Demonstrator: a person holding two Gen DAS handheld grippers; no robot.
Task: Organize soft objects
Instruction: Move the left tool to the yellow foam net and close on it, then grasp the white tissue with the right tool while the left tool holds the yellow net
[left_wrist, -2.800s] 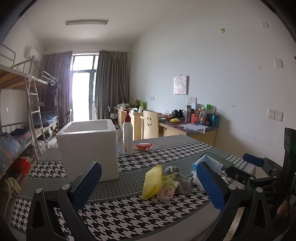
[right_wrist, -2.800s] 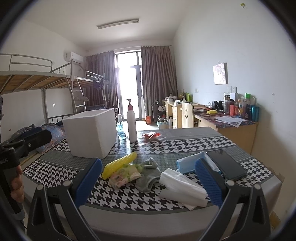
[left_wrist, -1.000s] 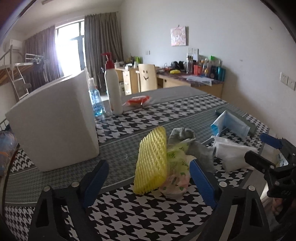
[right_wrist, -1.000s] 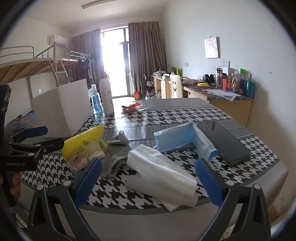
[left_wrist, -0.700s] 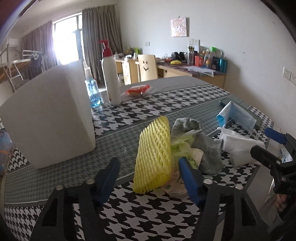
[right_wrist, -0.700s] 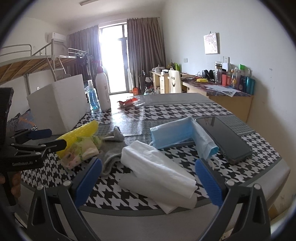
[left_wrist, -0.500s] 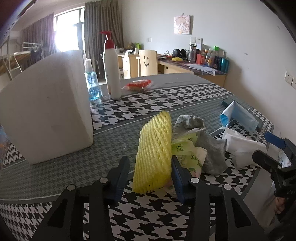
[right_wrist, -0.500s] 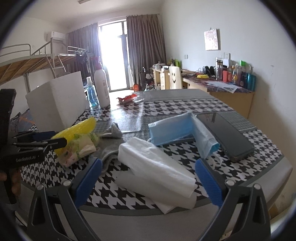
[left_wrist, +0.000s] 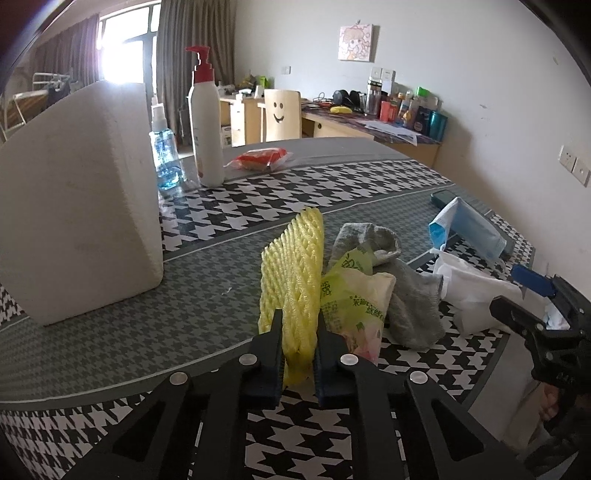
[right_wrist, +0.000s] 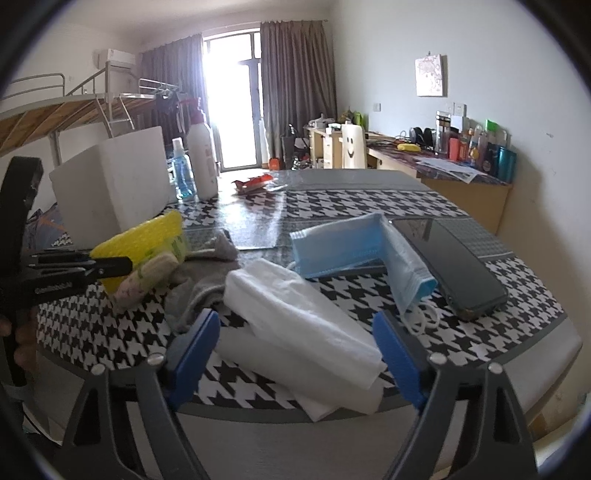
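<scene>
My left gripper (left_wrist: 298, 334) is shut on the near end of a yellow foam net sleeve (left_wrist: 293, 273), which also shows in the right wrist view (right_wrist: 144, 236). Beside the sleeve lie a green printed bag (left_wrist: 352, 295) and a grey sock (left_wrist: 410, 295). A folded white cloth (right_wrist: 299, 317) lies on the houndstooth table (right_wrist: 332, 206), between and just beyond the blue pads of my right gripper (right_wrist: 295, 343), which is open. Blue face masks (right_wrist: 351, 243) lie behind the cloth. A white foam box (left_wrist: 77, 195) stands at the left.
A dark phone (right_wrist: 450, 254) lies at the right by the masks. A pump bottle (left_wrist: 205, 122), a small blue spray bottle (left_wrist: 162, 155) and a red snack packet (left_wrist: 260, 157) stand at the table's far side. The table's front edge is close to both grippers.
My left gripper has moved in on the yellow foam sleeve and closed on its near end. My right gripper has moved closer to the white cloth and stays open.
</scene>
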